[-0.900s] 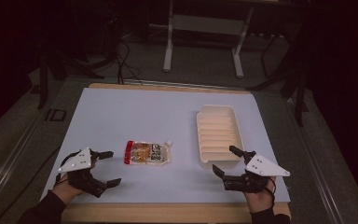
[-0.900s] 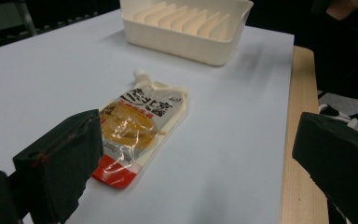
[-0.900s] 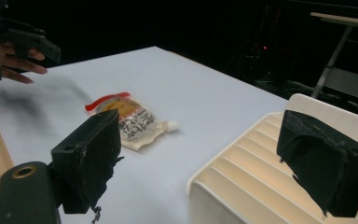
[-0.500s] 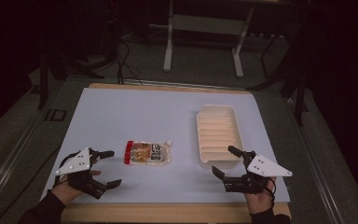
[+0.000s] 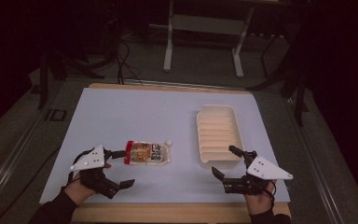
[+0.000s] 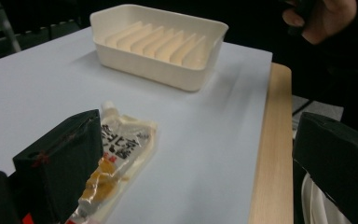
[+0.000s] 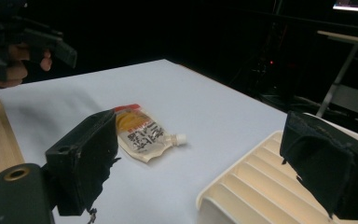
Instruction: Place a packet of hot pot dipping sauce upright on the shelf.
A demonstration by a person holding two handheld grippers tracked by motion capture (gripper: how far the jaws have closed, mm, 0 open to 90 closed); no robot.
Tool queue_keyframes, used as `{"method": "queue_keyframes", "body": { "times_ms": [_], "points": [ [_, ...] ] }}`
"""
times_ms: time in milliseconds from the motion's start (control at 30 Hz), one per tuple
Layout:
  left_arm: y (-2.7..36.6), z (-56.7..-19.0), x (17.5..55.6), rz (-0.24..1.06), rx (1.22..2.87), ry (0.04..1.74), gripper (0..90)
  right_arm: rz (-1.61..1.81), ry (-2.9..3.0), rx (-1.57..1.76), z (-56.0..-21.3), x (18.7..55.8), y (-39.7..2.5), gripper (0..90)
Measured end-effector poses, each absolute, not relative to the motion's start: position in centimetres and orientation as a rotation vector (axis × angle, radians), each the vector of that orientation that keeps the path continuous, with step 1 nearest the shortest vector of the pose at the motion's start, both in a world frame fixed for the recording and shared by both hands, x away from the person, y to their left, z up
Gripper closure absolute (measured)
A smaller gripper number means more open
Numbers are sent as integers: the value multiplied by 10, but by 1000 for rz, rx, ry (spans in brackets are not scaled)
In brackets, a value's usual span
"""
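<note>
The sauce pouch with unreadable black print lay flat on the table, left of the ribbed white tray. Left tongs and right tongs stood apart, holding nothing.

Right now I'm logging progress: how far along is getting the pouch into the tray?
Nothing looks done: the pouch lies flat on the table, apart from the empty tray. Nothing is in hand either: the left gripper is open beside the pouch and the right gripper is open at the tray's near end. If that's the job, gripping, carrying and placing the pouch are all left.
</note>
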State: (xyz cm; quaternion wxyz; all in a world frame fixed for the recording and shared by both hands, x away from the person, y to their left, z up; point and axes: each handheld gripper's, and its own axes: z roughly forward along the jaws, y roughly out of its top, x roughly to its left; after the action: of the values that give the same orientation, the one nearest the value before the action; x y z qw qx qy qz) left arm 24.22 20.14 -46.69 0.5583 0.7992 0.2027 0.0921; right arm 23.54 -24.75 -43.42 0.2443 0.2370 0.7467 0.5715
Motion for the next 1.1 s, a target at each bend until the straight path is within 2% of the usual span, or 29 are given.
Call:
{"method": "queue_keyframes", "body": {
  "times_ms": [333, 467, 633, 1100],
  "points": [
    [194, -454, 265, 223, 1832, 559, 22, 1569, 2033, 664, -435, 237, -249, 111],
    [190, -454, 280, 271, 1822, 584, 21, 1547, 2027, 656, -435, 237, -248, 111],
    [186, -455, 292, 253, 1824, 597, 21, 1562, 2035, 657, -437, 239, -249, 111],
    [162, -467, 328, 252, 1938, 636, 21, 1554, 2032, 698, -439, 240, -245, 111]
  ]
}}
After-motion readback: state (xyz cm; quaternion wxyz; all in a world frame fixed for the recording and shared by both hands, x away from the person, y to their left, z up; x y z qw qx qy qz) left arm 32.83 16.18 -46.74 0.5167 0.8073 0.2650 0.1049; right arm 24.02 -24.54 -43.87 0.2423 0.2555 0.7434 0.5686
